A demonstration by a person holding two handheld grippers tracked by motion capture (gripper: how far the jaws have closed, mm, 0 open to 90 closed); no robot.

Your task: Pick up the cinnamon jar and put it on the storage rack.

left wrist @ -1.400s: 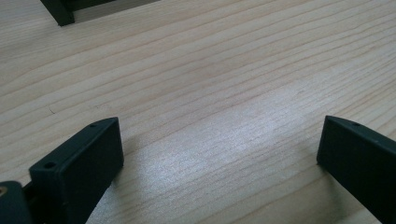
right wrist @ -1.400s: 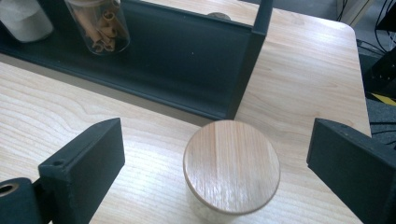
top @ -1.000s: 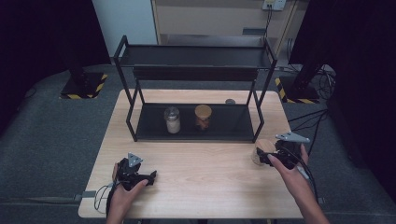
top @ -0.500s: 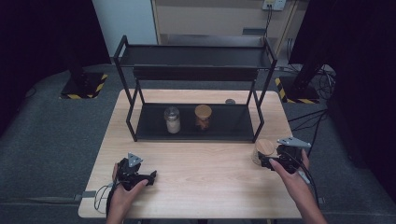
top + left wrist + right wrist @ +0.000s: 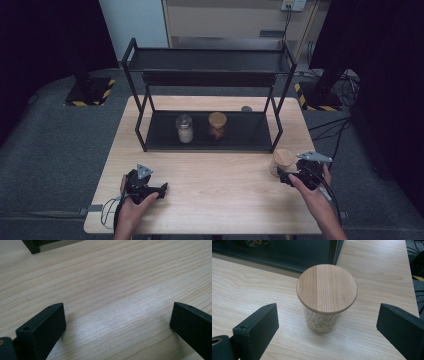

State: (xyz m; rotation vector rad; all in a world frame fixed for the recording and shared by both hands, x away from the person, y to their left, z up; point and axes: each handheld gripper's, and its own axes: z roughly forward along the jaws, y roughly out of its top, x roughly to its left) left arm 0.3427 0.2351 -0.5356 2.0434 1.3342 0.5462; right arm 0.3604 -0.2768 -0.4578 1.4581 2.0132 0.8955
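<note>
a glass jar [image 5: 325, 302] with a wooden lid [image 5: 326, 287] stands upright on the worktop [image 5: 249, 282], ahead of the right gripper [image 5: 327, 326], whose fingers [image 5: 258, 326] are spread wide, touching nothing, near the black shelf's [image 5: 287, 255] corner post.

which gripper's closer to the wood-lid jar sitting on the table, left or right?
Right. The right gripper sits just beside the jar, open, its fingers apart from the glass on either side. The left gripper rests far across the table, open over bare wood.

Bright, even overhead light on the table [image 5: 210, 175] — dark surroundings, soft sheen, mild blur.
</note>
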